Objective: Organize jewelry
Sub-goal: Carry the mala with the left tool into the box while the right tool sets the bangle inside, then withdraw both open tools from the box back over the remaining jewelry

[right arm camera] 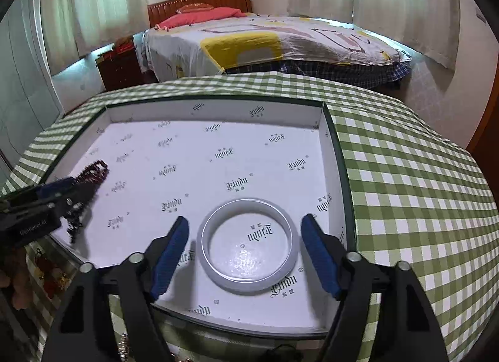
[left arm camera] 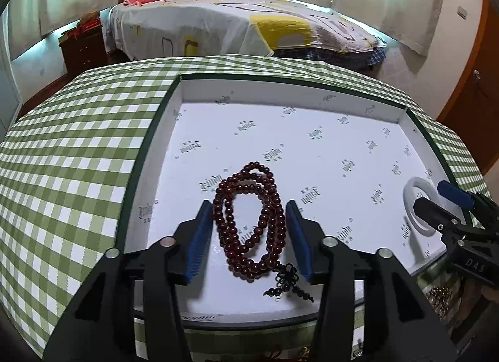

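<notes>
In the left wrist view, the left claw point(left arm camera: 249, 240) hangs low over a shallow white box lid point(left arm camera: 312, 149) printed with dark logos, which lies on a desk covered by a green-and-white checked tablecloth point(left arm camera: 78, 156). Its blue-padded fingers point(left arm camera: 199, 243) stand apart, one on each side of a dark red bead necklace point(left arm camera: 249, 221). The necklace lies coiled on the lid floor between the pads, close to both; whether it touches them cannot be told. Its dark knotted tail point(left arm camera: 290, 281) trails toward the near edge. At the right edge, the right claw point(left arm camera: 436, 203) reaches over a white bangle point(left arm camera: 418, 206) near the lid's right wall, with part of the bangle hidden behind it. A bed point(left arm camera: 243, 25) with a patterned cover and a dark nightstand point(left arm camera: 82, 46) stand behind the desk.

In the right wrist view, the right claw point(right arm camera: 246, 243) is spread wide, its blue pads point(right arm camera: 318, 252) on either side of the white bangle point(right arm camera: 246, 243) without touching it. The bangle lies flat on the lid floor point(right arm camera: 218, 159), near the front right corner, and here its full ring shows. At the left edge, the left claw point(right arm camera: 62, 190) covers much of the bead necklace point(right arm camera: 93, 171), so only some beads and the tail show. This view shows the checked tablecloth point(right arm camera: 405, 190) running out to the right of the lid.
</notes>
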